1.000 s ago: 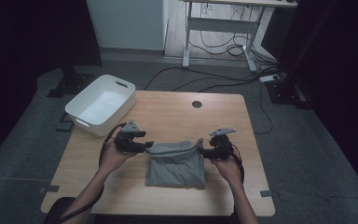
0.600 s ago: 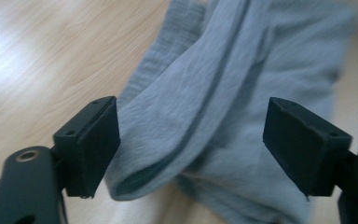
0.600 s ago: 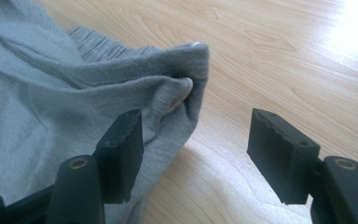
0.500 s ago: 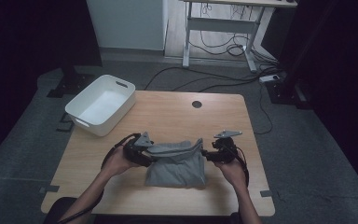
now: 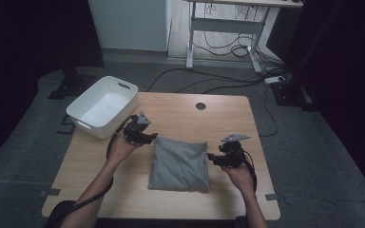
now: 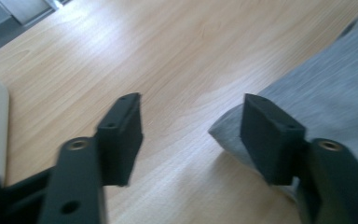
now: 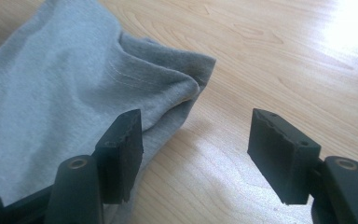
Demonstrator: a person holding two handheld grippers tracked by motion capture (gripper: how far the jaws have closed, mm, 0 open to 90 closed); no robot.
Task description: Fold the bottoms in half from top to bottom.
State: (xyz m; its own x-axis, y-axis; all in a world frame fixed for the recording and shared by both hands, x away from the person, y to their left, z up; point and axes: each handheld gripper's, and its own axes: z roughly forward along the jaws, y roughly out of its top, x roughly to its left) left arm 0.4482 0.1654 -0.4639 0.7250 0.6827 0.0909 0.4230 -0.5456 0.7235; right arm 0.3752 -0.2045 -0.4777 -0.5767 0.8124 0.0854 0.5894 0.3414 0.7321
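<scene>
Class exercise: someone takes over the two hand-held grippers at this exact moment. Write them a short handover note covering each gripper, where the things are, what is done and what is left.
Left gripper: open, holding nothing, at the far left corner of the grey cloth; its jaws have just been opening.
Right gripper: open, holding nothing, beside the cloth's right edge.
The cloth lies folded into a rough rectangle near the middle of the table.
The white bin sits at the table's far left corner, with nothing visible inside.
Done: the cloth looks folded.
Left: probably another fold or moving it to the bin; I cannot tell which.
</scene>
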